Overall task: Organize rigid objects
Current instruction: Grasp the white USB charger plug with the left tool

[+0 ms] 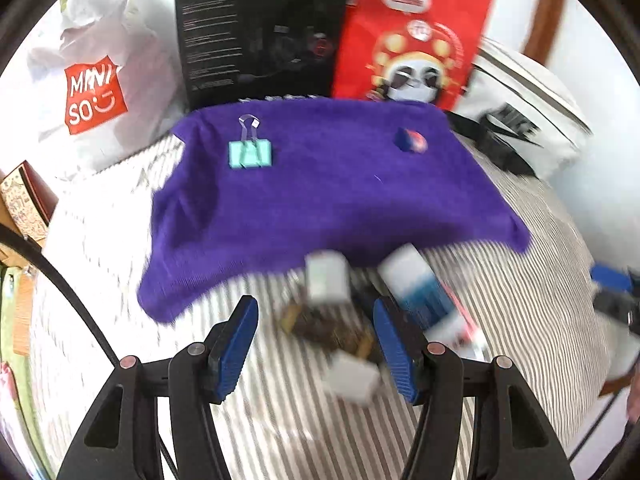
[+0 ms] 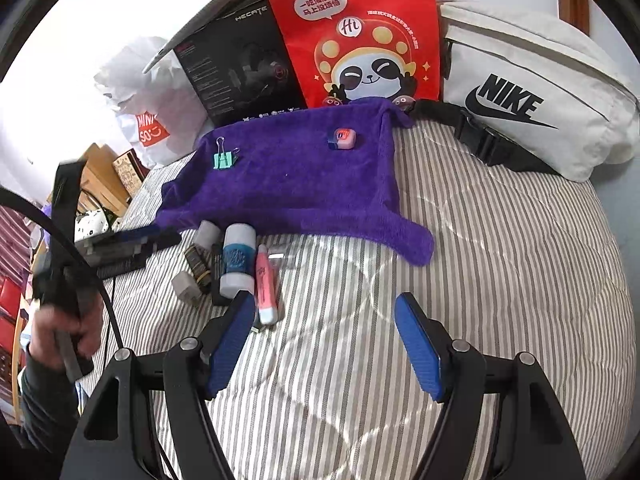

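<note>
A purple cloth point(image 1: 320, 200) point(image 2: 288, 188) lies on the striped bedding. On it sit a green binder clip point(image 1: 250, 154) point(image 2: 223, 159) and a small red-and-blue box point(image 1: 412, 140) point(image 2: 341, 137). At its near edge is a pile: a white-and-blue bottle point(image 2: 239, 256) point(image 1: 420, 288), a pink highlighter point(image 2: 267, 286), a grey cube point(image 2: 186, 284) and dark bars point(image 2: 198, 262). My left gripper point(image 1: 316, 348) point(image 2: 140, 250) hovers open over the blurred pile and grips nothing. My right gripper point(image 2: 326, 344) stands open over bare bedding, its left finger point(image 2: 232, 340) beside the highlighter.
A red panda bag point(image 2: 360, 32), a black box point(image 2: 240, 68), a white Nike bag point(image 2: 540, 92) and a white Miniso bag point(image 1: 96, 92) line the far side. Striped bedding point(image 2: 500, 260) stretches to the right. A hand point(image 2: 64, 320) holds the left gripper.
</note>
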